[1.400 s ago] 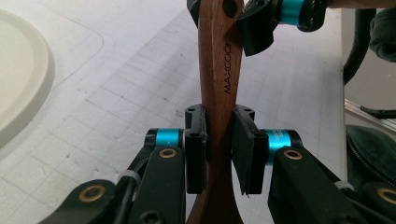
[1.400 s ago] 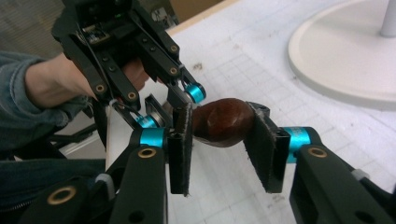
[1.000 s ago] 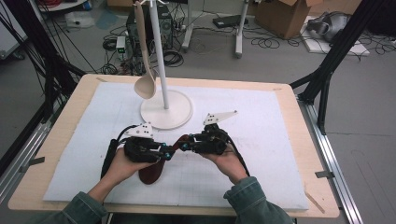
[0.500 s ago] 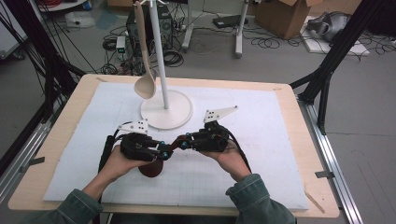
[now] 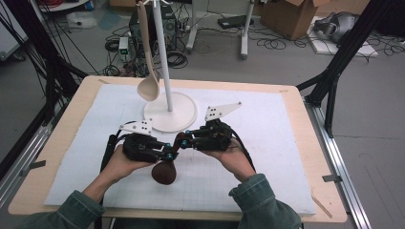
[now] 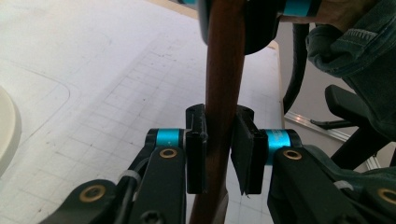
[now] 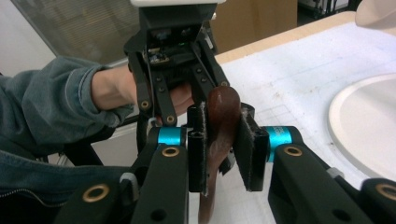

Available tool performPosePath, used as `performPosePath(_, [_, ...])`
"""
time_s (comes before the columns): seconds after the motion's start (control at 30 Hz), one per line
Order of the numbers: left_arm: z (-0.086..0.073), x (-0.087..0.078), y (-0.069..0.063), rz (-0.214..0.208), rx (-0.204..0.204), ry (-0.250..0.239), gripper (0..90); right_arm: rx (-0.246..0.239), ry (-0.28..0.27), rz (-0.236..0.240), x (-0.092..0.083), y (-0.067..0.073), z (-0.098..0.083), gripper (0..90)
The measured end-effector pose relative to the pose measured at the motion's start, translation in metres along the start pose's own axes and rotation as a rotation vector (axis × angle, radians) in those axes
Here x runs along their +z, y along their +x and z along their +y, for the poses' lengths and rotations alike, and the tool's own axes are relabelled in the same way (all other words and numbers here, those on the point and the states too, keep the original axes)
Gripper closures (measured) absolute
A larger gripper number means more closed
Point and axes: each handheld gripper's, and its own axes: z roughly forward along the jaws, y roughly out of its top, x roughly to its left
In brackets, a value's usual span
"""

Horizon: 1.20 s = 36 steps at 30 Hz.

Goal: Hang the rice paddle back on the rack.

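Near the front edge of the bench [image 5: 305, 191], over the white gridded mat [image 5: 267, 157], we hold a dark brown wooden ladle [image 5: 165, 172] between our two tools: its round bowl hangs low by the left hand and its slim handle runs up toward the right. The left gripper [image 5: 171, 153] has its jaws set on the handle's lower stretch, and in the left gripper view the pads [image 6: 196, 158] lie against the wood, so we read it as clamped on the handle. The right gripper [image 5: 185, 139] takes the rounded top end of the handle; in the right gripper view one pad touches the wood while a small gap shows by the other, so that grip looks looser and has just been tightening. Behind, toward the bench's middle, stands a white hanging stand with a round base [image 5: 171, 112], and a pale beige ladle [image 5: 149, 71] already hangs from it. We judge the brown ladle stiff, light, and smooth enough to slide or swivel in the pads, with the bowl end the heavier. The best hold is on the straight handle, gripped across its flat faces and close to the bowl to check swinging.
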Motion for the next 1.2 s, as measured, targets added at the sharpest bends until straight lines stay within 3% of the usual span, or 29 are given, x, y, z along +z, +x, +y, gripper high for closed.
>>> performPosePath(0.2, [0.001,0.001,-0.001,0.002,-0.001,-0.005,76.8,-0.005,-0.005,-0.010,0.000,0.001,0.001,74.6])
performPosePath(0.4, [0.001,0.002,0.000,-0.036,-0.012,-0.005,75.4,-0.019,-0.006,0.022,-0.002,0.002,0.003,77.2])
performPosePath(0.63, [0.001,0.001,0.002,-0.048,-0.020,0.012,73.8,-0.050,-0.001,0.019,-0.002,0.004,0.006,77.4])
performPosePath(0.73, [0.002,0.001,0.001,-0.037,0.004,0.018,75.7,-0.051,0.000,0.017,-0.002,0.004,0.007,77.2])
performPosePath(1.0, [0.007,-0.006,0.003,0.023,0.006,-0.022,77.4,-0.037,-0.003,-0.038,-0.009,0.000,0.006,53.9])
performPosePath(1.2, [0.013,-0.013,0.007,0.049,0.001,-0.045,77.3,-0.037,-0.004,-0.099,-0.024,-0.004,0.002,46.9])
